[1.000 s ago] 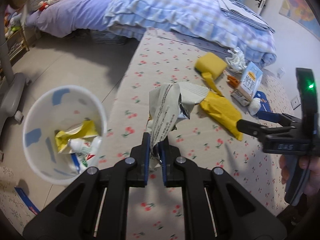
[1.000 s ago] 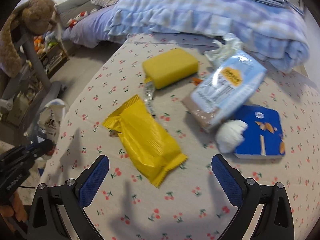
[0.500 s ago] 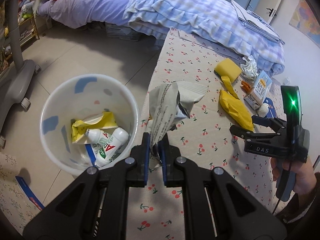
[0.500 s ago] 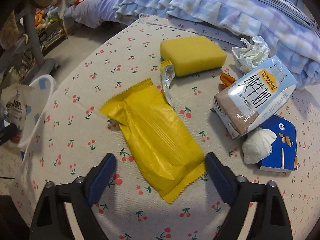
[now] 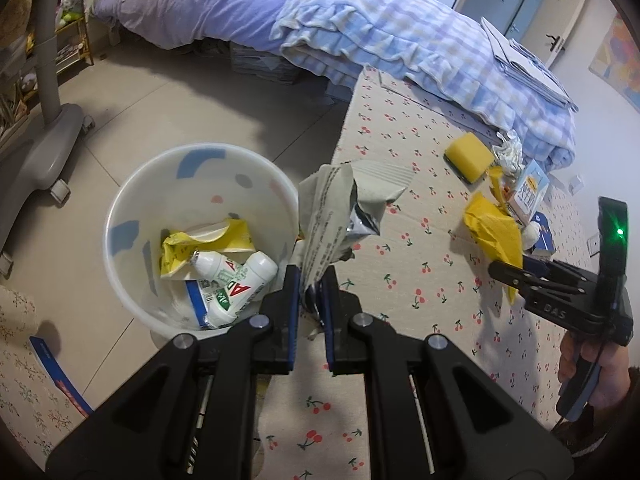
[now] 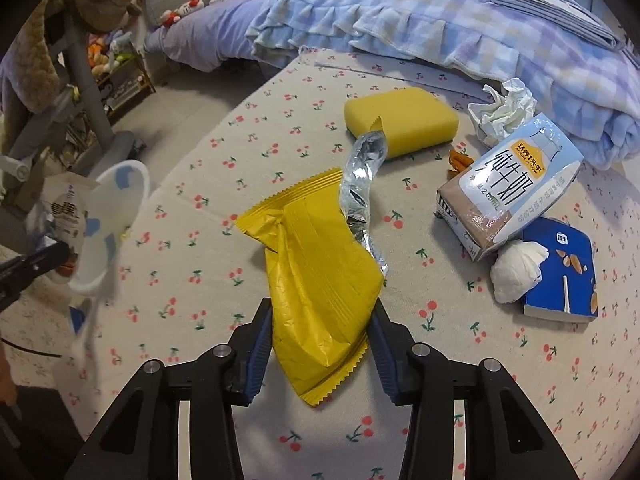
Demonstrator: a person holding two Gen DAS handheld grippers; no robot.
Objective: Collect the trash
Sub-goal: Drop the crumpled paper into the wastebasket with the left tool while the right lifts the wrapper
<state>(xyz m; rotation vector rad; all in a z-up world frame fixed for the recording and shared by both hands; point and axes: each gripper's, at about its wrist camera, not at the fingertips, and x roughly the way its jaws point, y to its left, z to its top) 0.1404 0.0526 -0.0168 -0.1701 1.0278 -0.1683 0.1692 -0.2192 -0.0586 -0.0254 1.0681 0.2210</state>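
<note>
My left gripper (image 5: pixel 311 280) is shut on a crumpled grey printed wrapper (image 5: pixel 336 216), held at the table's left edge beside the white trash bin (image 5: pixel 132 200) on the floor; the bin holds a yellow wrapper and white bottles. My right gripper (image 6: pixel 320 328) has its blue pads on either side of a yellow wrapper (image 6: pixel 316 264) lying on the cherry-print table (image 6: pixel 200 272), jaws narrowed around its near end. The right gripper also shows in the left wrist view (image 5: pixel 520 272), at the yellow wrapper (image 5: pixel 494 228).
Further along the table lie a yellow sponge (image 6: pixel 400 120), a silver foil strip (image 6: pixel 360 184), a crumpled tissue (image 6: pixel 504 108), a milk carton (image 6: pixel 508 184), a white paper ball (image 6: pixel 516 268) and a blue box (image 6: pixel 560 272). A bed with a checked blanket (image 6: pixel 440 12) is behind.
My right gripper has moved forward and closed in around the yellow wrapper's near end. My left gripper has carried the grey wrapper left, closer to the bin.
</note>
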